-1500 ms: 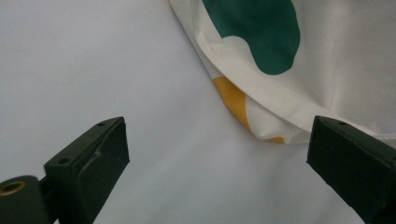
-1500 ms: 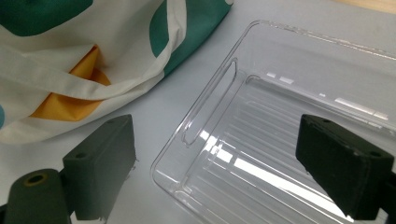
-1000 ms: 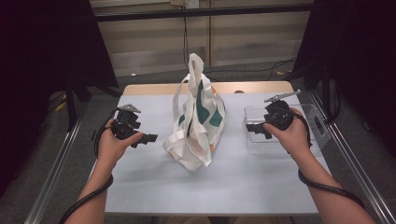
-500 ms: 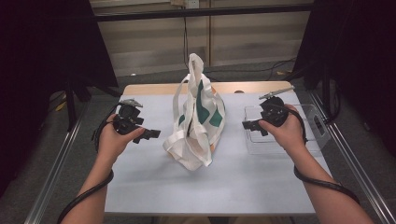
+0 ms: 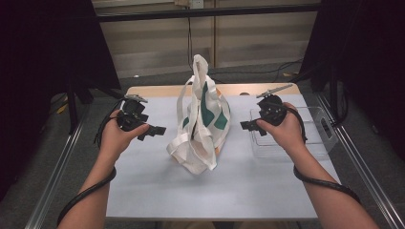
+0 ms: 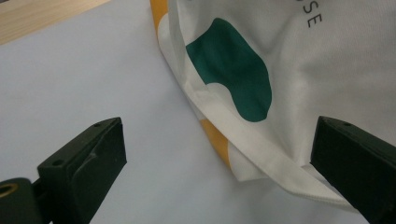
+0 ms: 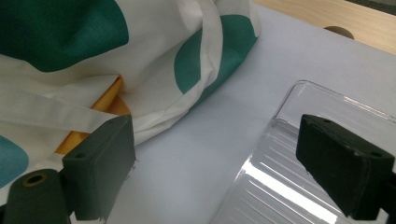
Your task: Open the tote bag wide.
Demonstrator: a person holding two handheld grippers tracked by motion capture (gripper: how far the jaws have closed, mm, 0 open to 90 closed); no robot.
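While flanking tote bag (image 5: 199, 121) between them, left claw (image 5: 157, 130) and right claw (image 5: 244, 125) spread wide, poised to pinch fabric on tabletop (image 5: 143, 186).

— What is the bag (image 5: 199, 125) made of?
— Matt woven cloth, white with green and orange patches.
— And the tray (image 5: 313, 136) at the right?
— Clear glossy ribbed plastic. The worktop (image 5: 157, 176) looks smooth, pale and matt, with a wood strip along the far edge.
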